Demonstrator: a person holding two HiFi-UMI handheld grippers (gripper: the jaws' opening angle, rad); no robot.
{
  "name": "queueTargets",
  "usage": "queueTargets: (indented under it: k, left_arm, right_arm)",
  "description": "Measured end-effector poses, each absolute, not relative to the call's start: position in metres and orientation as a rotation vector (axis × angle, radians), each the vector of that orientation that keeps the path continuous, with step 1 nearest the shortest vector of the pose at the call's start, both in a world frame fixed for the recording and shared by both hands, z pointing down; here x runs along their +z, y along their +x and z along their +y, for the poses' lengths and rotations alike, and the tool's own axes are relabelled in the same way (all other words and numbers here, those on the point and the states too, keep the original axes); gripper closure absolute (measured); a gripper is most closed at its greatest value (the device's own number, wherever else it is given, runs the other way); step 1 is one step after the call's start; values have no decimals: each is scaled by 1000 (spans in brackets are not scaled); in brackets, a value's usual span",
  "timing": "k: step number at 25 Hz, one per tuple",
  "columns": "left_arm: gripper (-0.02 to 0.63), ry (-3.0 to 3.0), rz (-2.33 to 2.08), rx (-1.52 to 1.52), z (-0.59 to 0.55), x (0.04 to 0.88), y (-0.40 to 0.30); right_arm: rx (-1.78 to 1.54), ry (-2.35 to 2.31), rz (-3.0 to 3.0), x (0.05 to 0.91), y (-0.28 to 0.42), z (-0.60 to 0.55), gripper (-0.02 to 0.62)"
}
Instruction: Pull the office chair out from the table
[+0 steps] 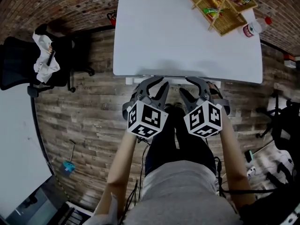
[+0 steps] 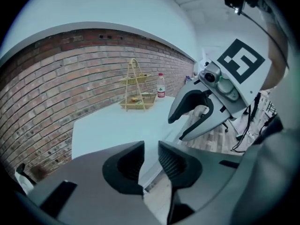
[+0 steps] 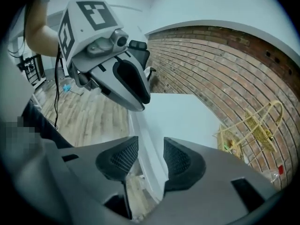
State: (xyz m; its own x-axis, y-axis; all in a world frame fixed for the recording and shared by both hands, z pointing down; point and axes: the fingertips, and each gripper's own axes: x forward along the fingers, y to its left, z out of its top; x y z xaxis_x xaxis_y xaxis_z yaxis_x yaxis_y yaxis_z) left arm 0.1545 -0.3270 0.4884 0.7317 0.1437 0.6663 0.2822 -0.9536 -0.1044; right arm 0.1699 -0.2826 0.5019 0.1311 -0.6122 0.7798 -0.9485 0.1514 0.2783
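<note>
A black office chair [image 1: 23, 64] with a white cloth [image 1: 44, 55] on its seat stands on the wooden floor, off the left end of the white table [image 1: 187, 41]. Both grippers hover side by side at the table's near edge, far from the chair. My left gripper [image 1: 158, 89] [image 2: 151, 161] has its jaws a small way apart with nothing between them. My right gripper [image 1: 192, 90] [image 3: 151, 161] is open wider and also empty; the table's edge shows through the gap. Each gripper view shows the other gripper close by.
A bamboo rack [image 1: 224, 6] with snacks and a plastic bottle [image 1: 255, 27] stand at the table's far right corner. A brick wall runs behind the table. Black equipment and cables [image 1: 281, 121] lie on the floor to the right, and a small blue object [image 1: 69, 165] to the left.
</note>
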Motion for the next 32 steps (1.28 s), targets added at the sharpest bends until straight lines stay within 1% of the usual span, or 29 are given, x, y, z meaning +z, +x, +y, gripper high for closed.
queueTargets:
  k: [1,2,7,10,12,16,21,26,28,29,31,32]
  left_arm:
    - [476,-2707,-379,-1062,-324,491,154]
    - [442,-2674,-417,-1091,-322,493,154]
    - [439,-2454,-517,-1115,-319,504,158]
    - [391,-2306,-616,-1174,-316,517,156]
    - [379,-2219,-652,-1223,-317,527,154]
    - [379,-2064,-648,-1306,-326,543,156]
    - [379,-2031,-702,-1344,-322,554,156]
    - [380,-1989,-737,-1395,-320,565,151]
    - [383,-1973,-732,-1390,-321,568,151]
    - [405,-1962,-722,-1378,-322,569,152]
    - [483,-1928,-699,-1341,-325,569,155]
    - [494,-1910,-698,-1326,-326,569,156]
  right_arm:
    - [491,1528,-1573,505,170,-282,417]
    - [488,1503,-1569,509,171,-280,417]
    - [525,1373,-1549,525,176,-274,417]
    - [529,1300,-1516,531,179,-271,417]
    - [530,1270,-1499,533,180,-270,417]
    - [524,1195,-1474,544,184,-270,417]
    - [521,1118,-1450,560,181,-270,420]
    - [531,1086,-1425,570,182,-270,443]
    - [527,1085,-1419,571,183,-271,468]
    - [523,1084,-1416,571,183,-271,486]
    - [510,1081,-1417,571,183,-273,488]
    - [501,1081,-1420,570,184,-274,488]
